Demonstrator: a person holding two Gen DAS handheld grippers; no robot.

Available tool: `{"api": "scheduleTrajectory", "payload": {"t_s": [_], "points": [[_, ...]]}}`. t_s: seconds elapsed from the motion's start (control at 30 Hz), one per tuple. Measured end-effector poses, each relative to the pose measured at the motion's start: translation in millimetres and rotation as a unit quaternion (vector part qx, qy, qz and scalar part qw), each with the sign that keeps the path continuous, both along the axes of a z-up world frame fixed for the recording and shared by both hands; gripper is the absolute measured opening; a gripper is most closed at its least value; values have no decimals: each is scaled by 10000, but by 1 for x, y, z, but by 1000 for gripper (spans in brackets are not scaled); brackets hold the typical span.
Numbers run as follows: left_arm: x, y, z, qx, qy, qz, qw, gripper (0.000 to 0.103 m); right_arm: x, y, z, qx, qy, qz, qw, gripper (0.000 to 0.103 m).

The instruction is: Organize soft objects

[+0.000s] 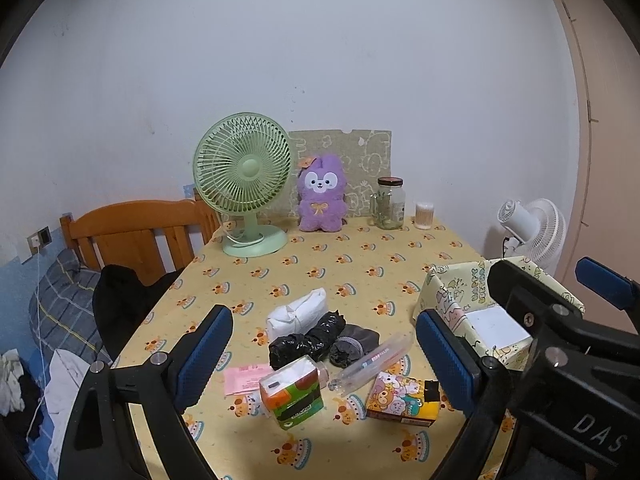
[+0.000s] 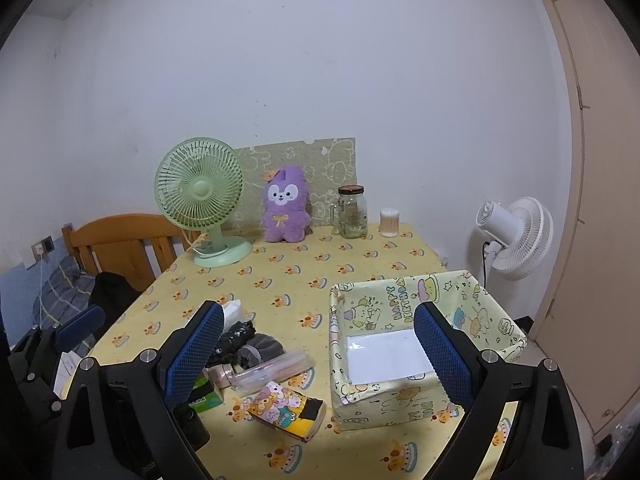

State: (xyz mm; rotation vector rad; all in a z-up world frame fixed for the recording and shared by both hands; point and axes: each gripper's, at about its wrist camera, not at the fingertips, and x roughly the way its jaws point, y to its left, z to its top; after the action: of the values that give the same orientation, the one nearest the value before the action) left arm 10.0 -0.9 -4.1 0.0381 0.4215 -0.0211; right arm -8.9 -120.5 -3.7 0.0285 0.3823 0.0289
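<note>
Yellow cloth printed with small orange cakes covers the table [image 1: 360, 264] in the left wrist view, which stands against a pale wall. At its far edge sit a green desk fan [image 1: 245, 184], a purple plush rabbit [image 1: 321, 200], a glass jar [image 1: 389, 203] and a tub of cotton swabs [image 1: 424, 215]. A wooden headboard [image 1: 136, 236] and bedding lie to the left; a white floor fan [image 1: 534, 232] stands to the right. The left gripper [image 1: 324, 356] hangs above the near clutter with its jaws wide apart and nothing between them. Below the gap lie a white cloth bundle [image 1: 298, 312], a black crumpled bag [image 1: 308, 338], a grey sock [image 1: 354, 342], a clear pen case [image 1: 372, 362], an orange-green tissue pack [image 1: 292, 396] and a cartoon tissue pack [image 1: 402, 400].

In the right wrist view, the same table [image 2: 304, 276] and wall appear, with a door [image 2: 592, 200] at the right. The right gripper [image 2: 318, 352] hovers with jaws spread and empty. An open box wrapped in birthday paper [image 2: 380, 402] sits under its right finger, white floor bare. The soft pile, the black bag [image 2: 236, 336] and sock [image 2: 262, 350], lies just beside the left finger, outside the box.
</note>
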Motion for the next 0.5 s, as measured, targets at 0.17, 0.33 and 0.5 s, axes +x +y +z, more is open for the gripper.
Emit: {"api": "scheduleTrajectory", "payload": {"t_s": [0.17, 0.33, 0.5], "points": [[0, -1, 0, 3, -13, -34, 10000, 93, 0, -1, 1, 11, -4, -1, 10000, 97], [-2, 0, 0, -12, -36, -40, 10000, 93, 1, -1, 1, 4, 15, 23, 10000, 97], [-2, 0, 0, -16, -31, -50, 10000, 91, 3, 3, -2, -15, 40, 48, 10000, 97]]}}
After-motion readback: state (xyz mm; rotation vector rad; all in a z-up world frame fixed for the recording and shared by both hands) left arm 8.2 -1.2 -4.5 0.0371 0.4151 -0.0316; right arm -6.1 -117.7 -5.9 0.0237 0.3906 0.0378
